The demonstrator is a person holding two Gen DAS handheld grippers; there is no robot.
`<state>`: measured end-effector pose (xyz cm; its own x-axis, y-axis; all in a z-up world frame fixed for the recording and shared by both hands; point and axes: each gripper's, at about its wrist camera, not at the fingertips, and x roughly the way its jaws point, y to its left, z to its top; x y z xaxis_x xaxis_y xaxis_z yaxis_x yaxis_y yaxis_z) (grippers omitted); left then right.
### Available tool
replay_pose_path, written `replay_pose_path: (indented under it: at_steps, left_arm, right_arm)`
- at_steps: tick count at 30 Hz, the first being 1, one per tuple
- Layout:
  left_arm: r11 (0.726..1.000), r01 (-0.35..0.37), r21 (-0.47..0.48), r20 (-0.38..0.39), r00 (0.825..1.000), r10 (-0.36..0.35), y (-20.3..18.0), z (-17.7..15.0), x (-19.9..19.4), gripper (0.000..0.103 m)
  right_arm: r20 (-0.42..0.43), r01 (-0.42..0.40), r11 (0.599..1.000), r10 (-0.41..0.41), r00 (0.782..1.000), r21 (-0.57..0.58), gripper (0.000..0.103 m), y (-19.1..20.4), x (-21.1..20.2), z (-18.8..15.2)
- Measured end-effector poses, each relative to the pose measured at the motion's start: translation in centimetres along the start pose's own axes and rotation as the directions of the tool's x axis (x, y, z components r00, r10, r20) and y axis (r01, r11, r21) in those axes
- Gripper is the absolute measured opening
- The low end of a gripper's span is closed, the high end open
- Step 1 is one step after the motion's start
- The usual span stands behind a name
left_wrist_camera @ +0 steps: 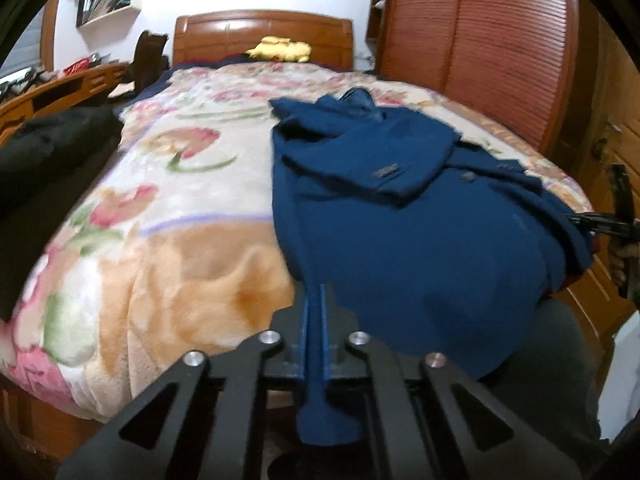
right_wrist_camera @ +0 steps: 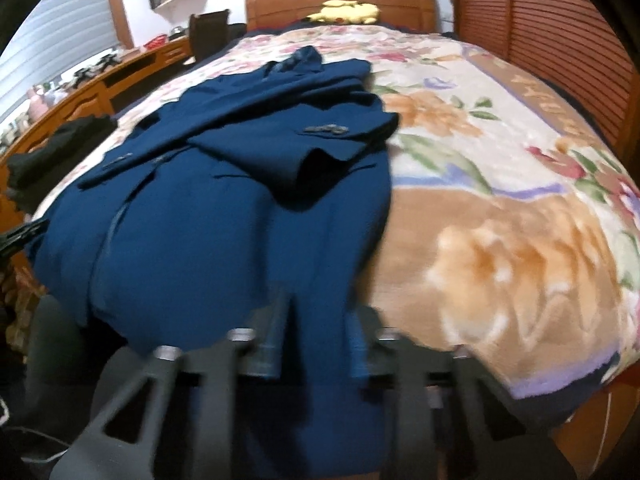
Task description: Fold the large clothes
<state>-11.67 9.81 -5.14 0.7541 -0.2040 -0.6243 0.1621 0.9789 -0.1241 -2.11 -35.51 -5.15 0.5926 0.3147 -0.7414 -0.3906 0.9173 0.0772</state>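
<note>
Blue coat (left_wrist_camera: pixel 420 216) on a flowered blanket (left_wrist_camera: pixel 168 184), its near hem gripped at two points.
Left gripper (left_wrist_camera: pixel 314 300) jaws are clamped on the hem's left part; right gripper (right_wrist_camera: pixel 316 312) jaws pinch its right part. A sleeve (right_wrist_camera: pixel 304 140) lies folded across the coat's chest.

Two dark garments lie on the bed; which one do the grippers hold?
The blue buttoned jacket, pinched at its near hem by both grippers; the black garment lies untouched at the bed's far side edge.

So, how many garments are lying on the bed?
2: a blue jacket at the near edge, and a black garment at the left side. More may be hidden.
</note>
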Motion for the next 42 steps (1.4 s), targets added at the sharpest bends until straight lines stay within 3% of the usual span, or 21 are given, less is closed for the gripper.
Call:
replay_pose_path:
  at_steps: [5, 10, 22, 31, 37, 42]
  left_arm:
    - [0.999, 0.039, 0.014, 0.106, 0.994, -0.04, -1.8, 2.8, -4.2, 0.0]
    - [0.998, 0.051, 0.035, 0.179, 0.982, -0.056, -2.9, 5.1, -7.7, 0.0]
    - [0.998, 0.058, 0.028, 0.278, 0.959, -0.063, -3.3, 7.6, -11.9, 0.0]
    - [0.998, 0.042, 0.044, 0.369, 0.928, -0.055, -4.0, 11.1, -15.4, 0.0]
    - [0.999, 0.009, 0.052, 0.41, 0.912, -0.029, -4.1, 13.8, -16.0, 0.0]
    - [0.999, -0.036, 0.026, 0.384, 0.923, 0.023, -3.0, 16.4, -12.5, 0.0]
  right_arm:
    - [0.089, -0.041, 0.999, 0.043, 0.995, -0.019, 0.003, 1.9, -2.4, 1.5]
    - [0.207, -0.076, 0.997, 0.079, 0.975, -0.02, 0.002, 3.0, -6.6, 3.3]
    - [0.325, -0.1, 0.99, 0.126, 0.937, -0.097, 0.002, 5.9, -12.5, 5.7]
    - [0.398, -0.102, 0.981, 0.16, 0.903, -0.163, 0.002, 8.2, -16.7, 7.6]
    - [0.447, -0.09, 0.981, 0.159, 0.88, -0.172, 0.002, 8.4, -19.1, 9.4]
    - [0.467, -0.06, 0.987, 0.125, 0.875, -0.152, 0.002, 7.9, -17.9, 12.4]
